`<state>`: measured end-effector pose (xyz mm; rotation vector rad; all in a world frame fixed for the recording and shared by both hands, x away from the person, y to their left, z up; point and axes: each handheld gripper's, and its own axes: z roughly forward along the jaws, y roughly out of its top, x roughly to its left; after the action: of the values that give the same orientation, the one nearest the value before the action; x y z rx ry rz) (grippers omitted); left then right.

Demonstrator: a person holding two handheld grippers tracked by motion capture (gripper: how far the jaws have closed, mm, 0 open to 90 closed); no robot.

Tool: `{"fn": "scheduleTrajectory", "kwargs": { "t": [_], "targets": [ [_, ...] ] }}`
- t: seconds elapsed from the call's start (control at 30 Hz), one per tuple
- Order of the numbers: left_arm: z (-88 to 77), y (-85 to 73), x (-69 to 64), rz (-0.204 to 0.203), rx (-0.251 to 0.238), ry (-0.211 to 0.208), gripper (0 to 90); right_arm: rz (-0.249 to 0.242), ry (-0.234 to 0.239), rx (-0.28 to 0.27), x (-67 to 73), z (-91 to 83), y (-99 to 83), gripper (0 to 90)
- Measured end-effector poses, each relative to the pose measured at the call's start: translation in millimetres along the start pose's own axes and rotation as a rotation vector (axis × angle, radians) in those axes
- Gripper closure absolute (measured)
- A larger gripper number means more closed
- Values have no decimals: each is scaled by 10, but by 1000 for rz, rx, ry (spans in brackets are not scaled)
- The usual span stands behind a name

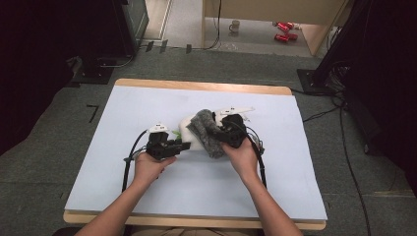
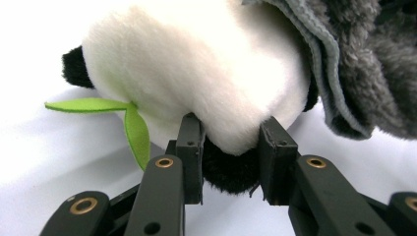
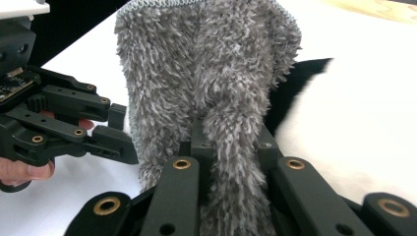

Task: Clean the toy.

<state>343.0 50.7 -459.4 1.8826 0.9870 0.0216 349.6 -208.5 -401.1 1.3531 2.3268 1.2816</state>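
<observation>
Left hand-held gripper [image 2: 230, 147] pinching plush panda [image 2: 196, 73], right hand-held gripper [image 3: 231, 147] clamping grey towel [image 3: 206, 73] at frame centre; thin pinch could slip.

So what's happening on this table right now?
A person works at a white-covered table with a gripper in each hand. The left gripper is clamped on a black-and-white plush toy with a green leaf, pinning it on the table. The right gripper is shut on a fluffy grey cloth, which drapes over the toy's far side in the high view.
</observation>
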Motion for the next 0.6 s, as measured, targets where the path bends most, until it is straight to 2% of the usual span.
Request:
{"fn": "scheduleTrajectory", "kwargs": {
  "t": [0.17,0.27,0.47,0.6],
  "targets": [
    [-10,58,80,-1,16,-5,679,32,-9,-21,-88,-114,1,791],
    [3,90,96,15,27,-2,679,51,-22,-41,-158,-203,-20,791],
    [39,158,109,31,52,-9,679,131,-48,-84,-370,-422,-121,788],
    [60,191,113,42,62,-9,680,158,-101,-118,-478,-519,-214,787]
  ]
}}
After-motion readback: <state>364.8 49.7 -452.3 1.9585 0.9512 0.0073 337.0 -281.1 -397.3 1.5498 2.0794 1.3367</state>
